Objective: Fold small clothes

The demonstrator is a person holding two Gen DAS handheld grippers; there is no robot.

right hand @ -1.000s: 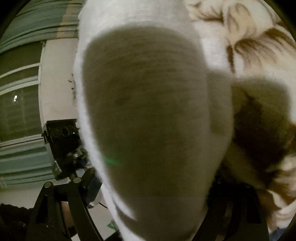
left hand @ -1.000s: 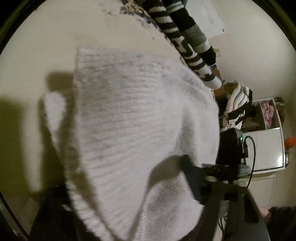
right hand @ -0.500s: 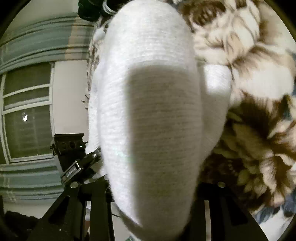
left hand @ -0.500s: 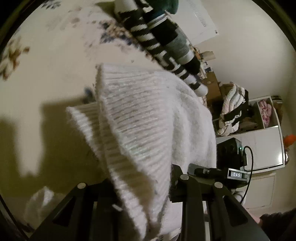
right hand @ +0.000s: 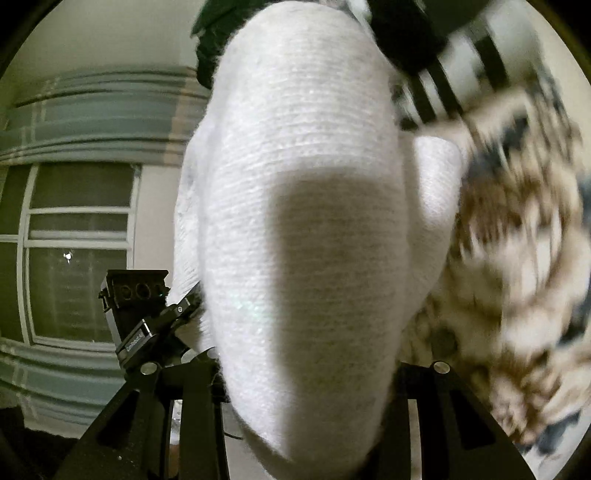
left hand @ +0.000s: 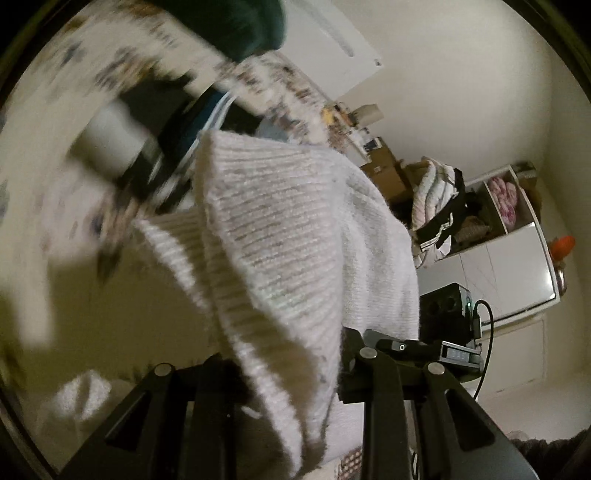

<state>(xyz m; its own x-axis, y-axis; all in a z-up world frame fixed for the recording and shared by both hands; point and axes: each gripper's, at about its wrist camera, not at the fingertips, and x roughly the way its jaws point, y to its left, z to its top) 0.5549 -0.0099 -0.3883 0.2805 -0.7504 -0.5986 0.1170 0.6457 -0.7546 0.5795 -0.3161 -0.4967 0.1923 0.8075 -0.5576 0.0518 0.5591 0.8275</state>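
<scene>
Together, the left gripper (left hand: 295, 398) and the right gripper (right hand: 306, 402) each have their jaws closed on the white ribbed knit garment (left hand: 295, 236), holding it up between them above the floral bedspread (left hand: 55, 122). Behind it, near the bedspread's far edge, lie blurred black-and-white striped socks (right hand: 454, 74) and a dark green piece (left hand: 240, 26).
</scene>
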